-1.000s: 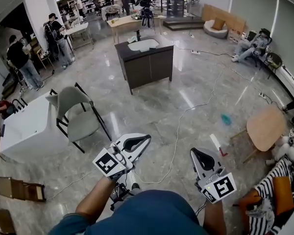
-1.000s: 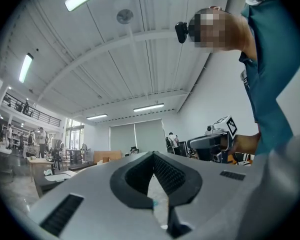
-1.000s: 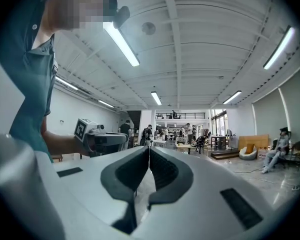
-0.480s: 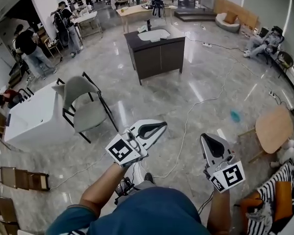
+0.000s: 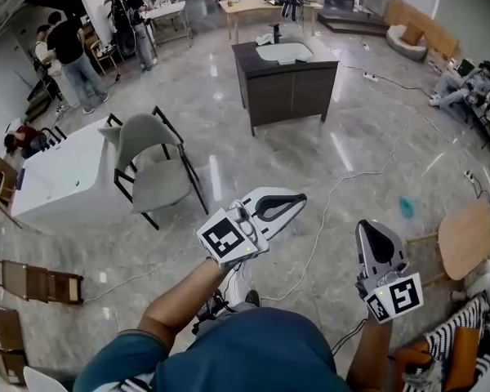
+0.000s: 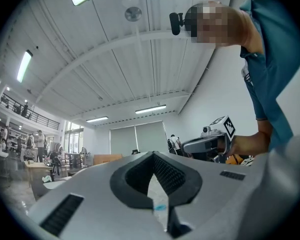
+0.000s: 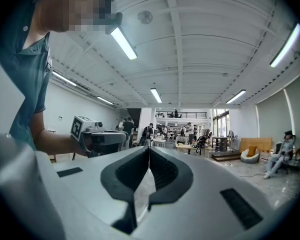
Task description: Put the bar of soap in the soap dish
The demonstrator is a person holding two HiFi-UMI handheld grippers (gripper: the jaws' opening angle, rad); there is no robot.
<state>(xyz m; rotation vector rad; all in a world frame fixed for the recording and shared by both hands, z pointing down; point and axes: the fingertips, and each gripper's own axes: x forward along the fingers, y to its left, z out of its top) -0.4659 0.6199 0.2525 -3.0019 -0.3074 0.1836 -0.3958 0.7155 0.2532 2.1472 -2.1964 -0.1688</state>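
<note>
The left gripper (image 5: 299, 198) and right gripper (image 5: 367, 226) are hanging over a glossy grey floor (image 5: 253, 158), each with its jaws pressing together on nothing. Just beyond them a white cable (image 5: 325, 211) is snaking across the floor. To the left a grey chair (image 5: 151, 170) is standing beside a white table (image 5: 61, 190). Farther off a dark sink cabinet (image 5: 290, 92) is standing alone; whether the soap is lying there is too small to tell. People (image 5: 69, 51) are standing at the far side.

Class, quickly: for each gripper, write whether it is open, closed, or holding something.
Left grey two-jaw gripper: closed, nothing between its jaws.
Right grey two-jaw gripper: closed, holding nothing.
</note>
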